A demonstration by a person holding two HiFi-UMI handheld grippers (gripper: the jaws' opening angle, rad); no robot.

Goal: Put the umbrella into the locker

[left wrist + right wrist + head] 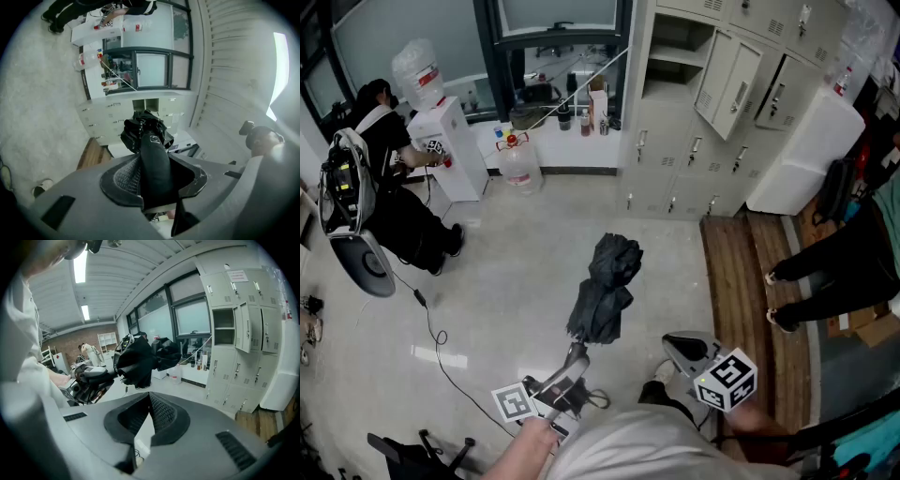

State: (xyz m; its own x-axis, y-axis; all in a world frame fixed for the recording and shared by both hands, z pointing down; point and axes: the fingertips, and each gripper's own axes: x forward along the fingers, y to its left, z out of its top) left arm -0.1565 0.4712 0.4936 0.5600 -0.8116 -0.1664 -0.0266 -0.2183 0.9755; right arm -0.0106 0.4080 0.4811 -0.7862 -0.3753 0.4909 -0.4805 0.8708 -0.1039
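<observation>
L tool (153, 161) is clamping the umbrella (605, 281) by its handle, folded canopy pointing out over the floor (506, 281) twd the lockers (712, 103), well apart from them. R tool (149, 398) is hanging near, jaws together, nothing between.

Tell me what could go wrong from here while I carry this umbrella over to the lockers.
1. The left tongs grip the umbrella only by its handle. Its loosely folded bulk reaches far ahead and could swing or twist in the grip.
2. The open locker sits high, beside doors standing ajar, so the bulky fabric may snag on an edge.
3. The right tongs are shut and empty, so nothing steadies the far end.
</observation>
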